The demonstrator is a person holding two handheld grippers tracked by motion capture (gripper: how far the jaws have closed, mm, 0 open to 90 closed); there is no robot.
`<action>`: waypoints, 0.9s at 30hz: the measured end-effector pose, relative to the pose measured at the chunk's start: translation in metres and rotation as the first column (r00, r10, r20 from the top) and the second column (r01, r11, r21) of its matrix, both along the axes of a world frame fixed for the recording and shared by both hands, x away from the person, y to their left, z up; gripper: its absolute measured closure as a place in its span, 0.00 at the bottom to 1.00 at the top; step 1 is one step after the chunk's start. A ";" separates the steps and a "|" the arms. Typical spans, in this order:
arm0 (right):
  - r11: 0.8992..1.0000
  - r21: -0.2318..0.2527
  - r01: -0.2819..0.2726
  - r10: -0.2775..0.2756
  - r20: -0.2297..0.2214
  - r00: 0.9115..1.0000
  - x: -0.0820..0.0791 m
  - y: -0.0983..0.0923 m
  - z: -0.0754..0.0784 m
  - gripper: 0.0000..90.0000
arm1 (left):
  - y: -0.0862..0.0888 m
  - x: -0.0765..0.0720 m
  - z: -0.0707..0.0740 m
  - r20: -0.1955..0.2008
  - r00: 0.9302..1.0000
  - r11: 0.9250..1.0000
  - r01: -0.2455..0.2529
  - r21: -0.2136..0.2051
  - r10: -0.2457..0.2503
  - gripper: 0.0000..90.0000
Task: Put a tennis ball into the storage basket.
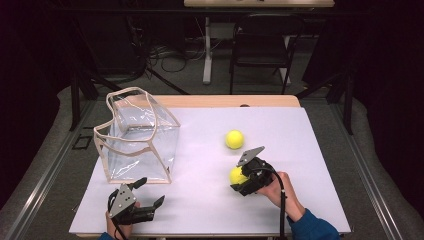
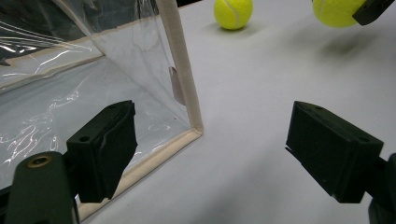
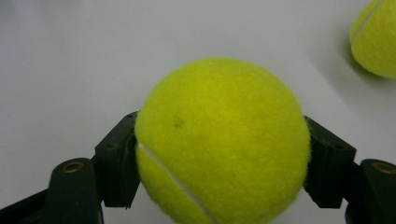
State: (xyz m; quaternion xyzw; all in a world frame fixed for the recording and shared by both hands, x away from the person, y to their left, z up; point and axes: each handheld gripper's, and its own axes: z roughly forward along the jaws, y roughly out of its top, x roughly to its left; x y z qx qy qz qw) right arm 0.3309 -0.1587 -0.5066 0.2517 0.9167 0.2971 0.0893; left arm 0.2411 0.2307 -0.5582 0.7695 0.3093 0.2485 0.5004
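Observation:
My right gripper (image 1: 239,178) is shut on a yellow tennis ball (image 1: 237,175) at the table's right middle; in the right gripper view the ball (image 3: 223,140) sits squeezed between both black pads, slightly above the white surface. A second tennis ball (image 1: 234,139) lies loose on the table beyond it, also seen as a tennis ball (image 3: 376,39) at the upper right. My left gripper (image 1: 149,192) rests open near the front left edge, nothing between its fingers (image 2: 109,144). A clear plastic bag (image 1: 137,137) with beige trim stands upright just beyond it.
The white table top (image 1: 290,130) has free room at the right and front middle. The bag's beige corner seam (image 2: 183,74) stands close ahead of the left gripper. A dark chair (image 1: 262,47) and cables lie on the floor behind the table.

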 end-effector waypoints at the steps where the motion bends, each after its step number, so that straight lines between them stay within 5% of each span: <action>1: 1.000 0.001 -0.012 0.012 0.004 1.000 0.001 0.004 0.002 0.29 | 0.000 0.000 0.000 0.000 1.000 1.000 0.000 -0.001 0.000 0.18; 27: 0.996 0.024 -0.091 0.090 0.020 0.996 0.016 0.039 0.029 0.29 | 0.000 0.000 0.000 -0.002 1.000 1.000 0.004 -0.003 -0.004 0.18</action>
